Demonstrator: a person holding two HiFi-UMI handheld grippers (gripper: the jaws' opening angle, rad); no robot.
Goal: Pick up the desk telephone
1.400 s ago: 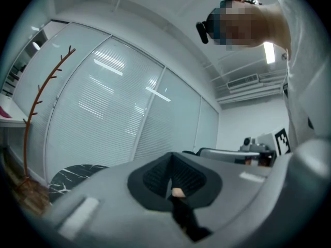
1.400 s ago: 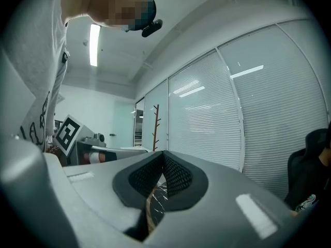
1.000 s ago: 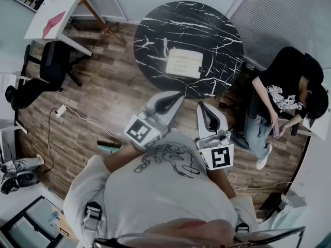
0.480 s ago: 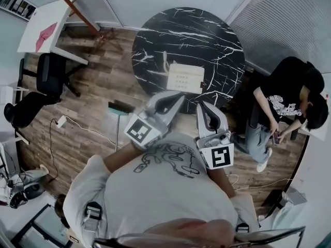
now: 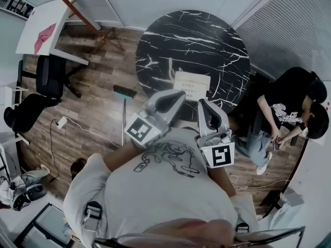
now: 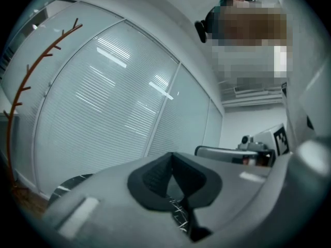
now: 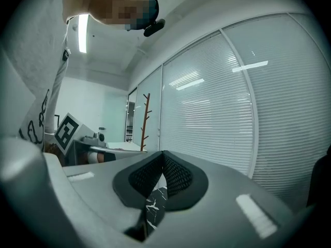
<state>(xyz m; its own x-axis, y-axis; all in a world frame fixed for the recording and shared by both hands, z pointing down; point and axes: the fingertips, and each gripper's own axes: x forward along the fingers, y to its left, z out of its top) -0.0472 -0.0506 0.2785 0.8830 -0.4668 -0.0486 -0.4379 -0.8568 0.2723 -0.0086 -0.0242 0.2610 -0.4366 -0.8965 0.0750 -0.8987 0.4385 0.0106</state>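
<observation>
A white desk telephone [image 5: 191, 83] lies on the near part of a round black marble table [image 5: 207, 40]. My left gripper [image 5: 177, 93] is shut and empty, its tip just short of the phone's near left corner in the head view. My right gripper [image 5: 201, 103] is shut and empty too, a little nearer me, below the phone's near right side. Both point level toward the table. In the left gripper view the pads [image 6: 170, 177] meet with only marble showing below them. The right gripper view shows the same: the pads [image 7: 163, 177] touch, and a strip of marble lies beneath.
A person in black [image 5: 289, 107] sits at the right beside the table. A white desk [image 5: 44, 27], black chairs [image 5: 49, 74] and a wooden coat stand [image 5: 77, 6] are at the left. A broom [image 5: 123, 94] and a cable [image 5: 88, 130] lie on the wood floor. Blinds cover the far glass wall [image 6: 119, 97].
Table and phone have come closer in the head view: both grippers, still shut, now reach the table's near edge. The broom on the floor has slid into view at left.
</observation>
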